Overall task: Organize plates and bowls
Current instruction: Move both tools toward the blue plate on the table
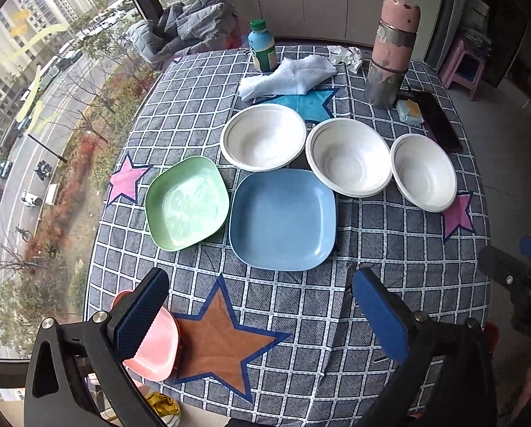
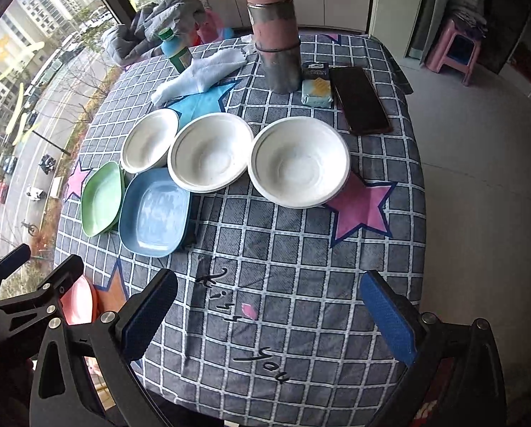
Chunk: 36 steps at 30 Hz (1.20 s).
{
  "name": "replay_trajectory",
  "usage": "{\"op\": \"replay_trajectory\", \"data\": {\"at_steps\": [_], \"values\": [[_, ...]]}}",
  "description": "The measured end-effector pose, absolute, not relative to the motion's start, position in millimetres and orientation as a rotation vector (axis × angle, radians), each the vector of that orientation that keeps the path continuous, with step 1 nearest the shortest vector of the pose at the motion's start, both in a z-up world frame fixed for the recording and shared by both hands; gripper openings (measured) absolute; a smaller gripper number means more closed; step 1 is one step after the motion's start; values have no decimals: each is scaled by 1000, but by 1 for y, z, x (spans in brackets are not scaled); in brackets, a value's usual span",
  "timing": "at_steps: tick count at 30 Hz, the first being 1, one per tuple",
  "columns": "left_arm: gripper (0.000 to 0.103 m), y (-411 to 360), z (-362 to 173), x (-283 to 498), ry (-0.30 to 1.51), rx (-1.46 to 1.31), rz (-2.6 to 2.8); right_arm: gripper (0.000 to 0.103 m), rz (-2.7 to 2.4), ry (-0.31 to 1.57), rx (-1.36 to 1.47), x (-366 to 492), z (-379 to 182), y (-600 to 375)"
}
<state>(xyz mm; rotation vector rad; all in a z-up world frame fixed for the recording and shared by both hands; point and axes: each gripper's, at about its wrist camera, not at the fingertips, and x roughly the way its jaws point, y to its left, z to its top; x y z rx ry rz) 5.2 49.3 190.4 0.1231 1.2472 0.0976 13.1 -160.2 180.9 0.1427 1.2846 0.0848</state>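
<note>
Three white bowls stand in a row on the checked tablecloth: the left bowl (image 1: 263, 137) (image 2: 149, 140), the middle bowl (image 1: 349, 158) (image 2: 210, 151) and the right bowl (image 1: 423, 172) (image 2: 299, 162). In front of them lie a green plate (image 1: 187, 203) (image 2: 99, 199) and a blue plate (image 1: 283, 219) (image 2: 155, 211). A pink plate (image 1: 155, 347) (image 2: 78, 300) sits at the near left edge. My left gripper (image 1: 261, 315) hangs open above the near table, its left finger over the pink plate. My right gripper (image 2: 269, 316) is open over bare cloth, holding nothing.
At the back stand a tall pink-and-grey flask (image 1: 391, 51) (image 2: 274, 28), a green-capped bottle (image 1: 261, 48), a white cloth (image 1: 286, 76) and crumpled tissue (image 1: 345, 57). A dark phone (image 2: 359, 96) and a small pack (image 2: 317, 90) lie at back right. A window runs along the left; a pink stool (image 2: 454, 49) stands beyond.
</note>
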Motion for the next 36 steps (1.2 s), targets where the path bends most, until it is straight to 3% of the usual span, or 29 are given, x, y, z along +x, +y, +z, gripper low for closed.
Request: {"op": "replay_trajectory", "data": {"at_steps": [11, 27, 32, 36], "values": [[103, 105, 172, 32, 1350, -55, -7, 103, 63, 1345, 140, 21, 171, -109], [103, 122, 156, 32, 1469, -87, -41, 103, 50, 1418, 62, 19, 161, -78], [103, 142, 127, 47, 1503, -216, 14, 103, 67, 1404, 83, 35, 146, -69], [92, 142, 98, 63, 1553, -239, 21, 103, 49, 1409, 73, 55, 127, -61]]}}
